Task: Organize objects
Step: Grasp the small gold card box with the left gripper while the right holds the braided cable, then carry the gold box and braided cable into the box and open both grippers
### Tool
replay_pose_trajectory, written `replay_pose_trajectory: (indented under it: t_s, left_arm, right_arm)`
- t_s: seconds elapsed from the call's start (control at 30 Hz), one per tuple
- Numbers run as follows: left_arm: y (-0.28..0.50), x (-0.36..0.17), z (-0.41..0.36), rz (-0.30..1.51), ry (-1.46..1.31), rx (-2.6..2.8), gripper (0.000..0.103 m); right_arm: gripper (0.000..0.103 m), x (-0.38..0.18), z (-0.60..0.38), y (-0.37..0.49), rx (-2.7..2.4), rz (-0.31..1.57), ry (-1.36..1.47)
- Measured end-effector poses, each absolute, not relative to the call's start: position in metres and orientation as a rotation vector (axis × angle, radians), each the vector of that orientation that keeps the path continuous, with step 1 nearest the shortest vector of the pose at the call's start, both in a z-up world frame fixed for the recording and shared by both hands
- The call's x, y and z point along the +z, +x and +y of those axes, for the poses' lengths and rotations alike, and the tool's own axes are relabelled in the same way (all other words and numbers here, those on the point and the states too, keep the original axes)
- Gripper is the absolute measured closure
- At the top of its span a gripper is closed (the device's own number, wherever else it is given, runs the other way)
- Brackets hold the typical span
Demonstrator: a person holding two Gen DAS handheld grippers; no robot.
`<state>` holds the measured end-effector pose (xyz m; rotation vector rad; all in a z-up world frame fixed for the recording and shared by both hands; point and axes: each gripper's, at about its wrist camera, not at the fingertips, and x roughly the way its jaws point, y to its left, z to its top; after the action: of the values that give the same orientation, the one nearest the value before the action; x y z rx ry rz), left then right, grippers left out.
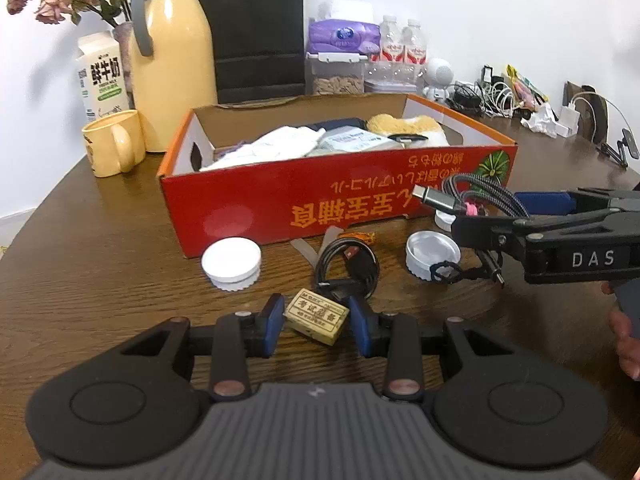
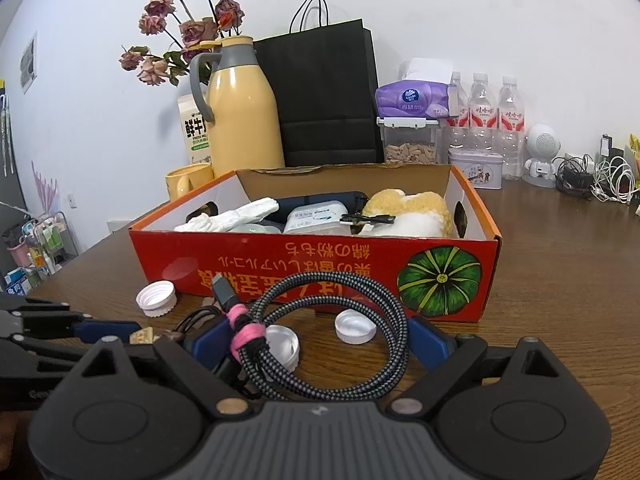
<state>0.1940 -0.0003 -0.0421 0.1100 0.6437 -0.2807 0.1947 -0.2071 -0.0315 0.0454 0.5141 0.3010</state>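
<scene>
With my left fingers [image 1: 316,322] clamped on the eraser [image 1: 316,317] and right fingers [image 2: 316,344] gripping the braided cable [image 2: 332,344], I'd lift both over the red box's [image 1: 248,204] near wall

Black hand-held gripper [image 1: 316,322], blue pads [image 1: 274,322]

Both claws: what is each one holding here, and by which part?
Left claw pinches the small tan eraser by its two short ends. Right claw holds the coiled braided cable across the coil's outer sides.
</scene>
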Motion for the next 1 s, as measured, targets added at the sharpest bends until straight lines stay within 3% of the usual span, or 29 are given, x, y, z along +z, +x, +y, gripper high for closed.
replay_pose_trajectory:
  t_s: [0.5, 1.0]
  left_arm:
    - [0.191, -0.008, 0.007, 0.534, 0.067, -0.224, 0.067]
    - [0.233, 0.041, -0.013, 0.407, 0.002, -0.212, 0.067]
  right_arm:
    - [0.010, -0.026, -0.203, 0.192, 0.315, 0.491, 0.023]
    - [0.010, 0.024, -0.193, 0.224, 0.275, 0.379, -0.063]
